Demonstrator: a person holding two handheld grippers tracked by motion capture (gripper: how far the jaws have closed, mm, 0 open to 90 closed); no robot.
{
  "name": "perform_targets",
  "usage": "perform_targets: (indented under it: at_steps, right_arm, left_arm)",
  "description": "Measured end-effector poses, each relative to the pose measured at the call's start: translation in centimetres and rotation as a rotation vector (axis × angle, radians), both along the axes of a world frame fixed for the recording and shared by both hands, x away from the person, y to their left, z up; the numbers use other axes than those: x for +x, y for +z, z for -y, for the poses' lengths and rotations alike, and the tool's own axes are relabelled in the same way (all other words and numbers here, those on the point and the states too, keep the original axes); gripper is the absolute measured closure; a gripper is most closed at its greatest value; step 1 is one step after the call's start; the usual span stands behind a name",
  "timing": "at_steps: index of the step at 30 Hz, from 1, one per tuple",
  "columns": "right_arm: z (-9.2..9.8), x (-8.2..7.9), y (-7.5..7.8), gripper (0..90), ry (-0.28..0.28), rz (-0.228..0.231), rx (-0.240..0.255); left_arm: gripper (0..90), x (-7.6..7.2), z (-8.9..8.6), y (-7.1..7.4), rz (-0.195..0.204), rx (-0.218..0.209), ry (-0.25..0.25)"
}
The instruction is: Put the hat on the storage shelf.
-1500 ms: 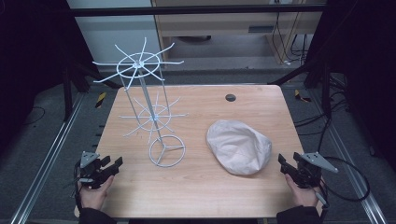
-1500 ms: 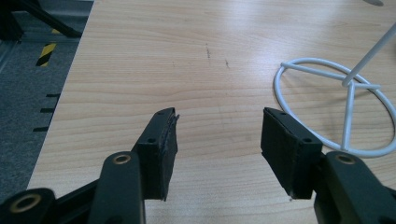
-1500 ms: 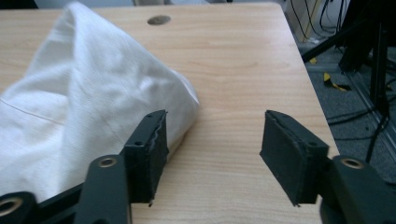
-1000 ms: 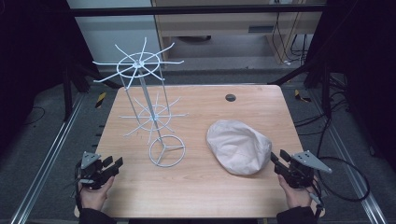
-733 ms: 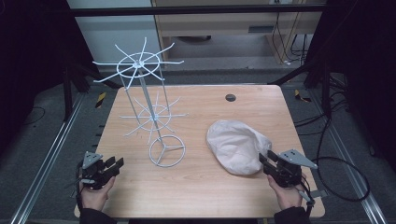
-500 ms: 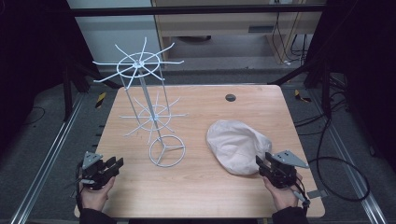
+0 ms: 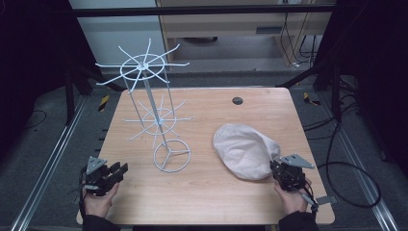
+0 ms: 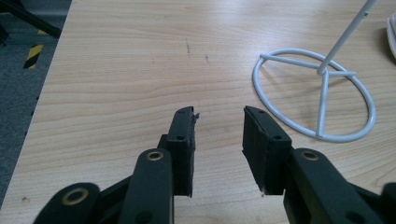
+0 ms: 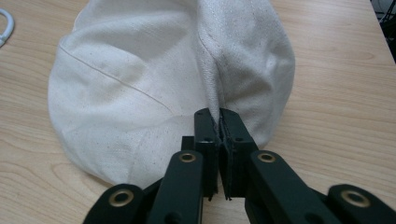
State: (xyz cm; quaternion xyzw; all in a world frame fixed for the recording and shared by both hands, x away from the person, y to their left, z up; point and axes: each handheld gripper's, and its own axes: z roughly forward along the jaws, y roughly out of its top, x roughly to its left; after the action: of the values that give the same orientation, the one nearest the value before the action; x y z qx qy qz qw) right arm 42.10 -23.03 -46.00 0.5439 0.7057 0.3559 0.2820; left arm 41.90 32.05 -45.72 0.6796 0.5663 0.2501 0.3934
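A cream cloth cap (image 7: 243, 150) lies on the right half of the wooden table (image 7: 207, 202). My right gripper (image 7: 279, 169) is at the cap's near right edge. Its jaws have just been closing, and in the right gripper view they pinch a raised fold of the cap (image 9: 140, 79) between the pads, right gripper (image 9: 218, 122). A white wire stand (image 7: 153, 115) with two tiers of spoke arms and a ring base (image 8: 314, 93) rises left of centre. My left gripper (image 7: 117, 172) rests at the table's near left corner, open with bare wood between its fingers, left gripper (image 8: 218, 116).
A small dark round hole (image 7: 237, 100) marks the table's far side. Metal rails (image 7: 45, 168) run along the floor at both sides, and cables (image 7: 346, 168) trail on the right. The table's left edge (image 8: 46, 88) lies close to my left gripper.
My right gripper has moved left onto the cap's near edge and shut on a fold of it, bunching the cloth. The left gripper's jaws have narrowed a little; that hand stayed put.
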Motion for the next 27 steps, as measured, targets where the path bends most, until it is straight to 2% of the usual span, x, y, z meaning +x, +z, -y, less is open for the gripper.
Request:
perform_targets:
  at_steps: [5, 8, 10, 14, 18, 20, 22, 24, 26, 27]
  right_arm:
    - [1.3, 0.5, 0.3, 87.9, -0.026, 0.018, -0.005]
    - [2.1, 0.9, 0.1, 87.2, -0.033, 0.027, -0.019]
    - [2.6, 1.1, 0.0, 86.5, -0.035, 0.031, -0.01]
    - [2.6, 0.8, 0.3, 82.7, -0.041, 0.046, -0.007]
    - [2.4, 0.4, 1.1, 79.4, -0.04, 0.091, 0.004]
    - [1.7, 0.0, 1.9, 75.0, -0.023, 0.124, 0.023]
    - [1.3, -0.1, 2.1, 73.2, -0.01, 0.129, 0.028]
    - [-0.5, 0.1, 2.4, 69.6, 0.037, 0.125, 0.022]
    - [-1.2, 0.2, 2.4, 69.1, 0.051, 0.118, 0.024]
    - [-2.7, 0.7, 2.2, 66.9, 0.092, 0.108, 0.022]
  left_arm:
    - [64.0, 0.0, 0.0, 0.0, 0.0, 0.001, -0.005]
    - [63.9, 0.1, 0.2, -0.1, -0.002, 0.011, -0.011]
    - [64.0, 0.1, 0.3, -0.1, -0.003, 0.011, -0.013]
    - [63.9, 0.1, 0.3, -0.1, -0.003, 0.015, -0.014]
    - [63.7, 0.1, 0.3, -0.1, -0.003, 0.015, -0.014]
    - [63.2, 0.1, 0.3, -0.1, -0.005, 0.017, -0.015]
    - [62.8, 0.1, 0.3, -0.1, -0.004, 0.02, -0.015]
    - [62.1, 0.1, 0.3, -0.2, -0.008, 0.023, -0.015]
    - [62.1, 0.1, 0.4, -0.2, -0.009, 0.024, -0.017]
    - [61.7, 0.1, 0.4, -0.2, -0.009, 0.027, -0.018]
